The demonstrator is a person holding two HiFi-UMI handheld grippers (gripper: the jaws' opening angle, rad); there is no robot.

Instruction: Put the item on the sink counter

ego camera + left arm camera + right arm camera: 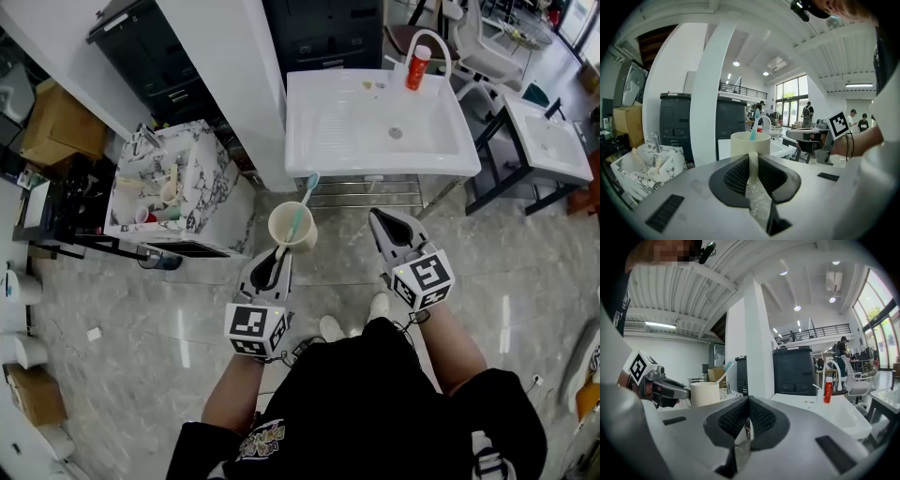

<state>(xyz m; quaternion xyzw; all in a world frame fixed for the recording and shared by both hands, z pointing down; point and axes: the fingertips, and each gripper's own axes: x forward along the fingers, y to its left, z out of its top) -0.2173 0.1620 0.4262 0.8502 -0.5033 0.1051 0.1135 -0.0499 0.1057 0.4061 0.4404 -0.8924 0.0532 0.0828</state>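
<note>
A cream mug (292, 226) with a teal toothbrush (302, 203) standing in it hangs over the floor, short of the white sink counter (319, 131). My left gripper (278, 255) is shut on the mug's handle, which shows pinched between the pads in the left gripper view, the mug (750, 143) upright beyond them. To its right, my right gripper (380, 217) is shut and holds nothing; in its own view the right gripper (747, 401) points at the sink counter (825, 411), with the mug (705, 393) at the left.
A red tube (417, 67) stands by the faucet (441, 47) at the sink's back right. A marble-patterned basin (202, 178) with several small items stands at the left, beside a white pillar (225, 66). A second white sink (553, 141) is at the right.
</note>
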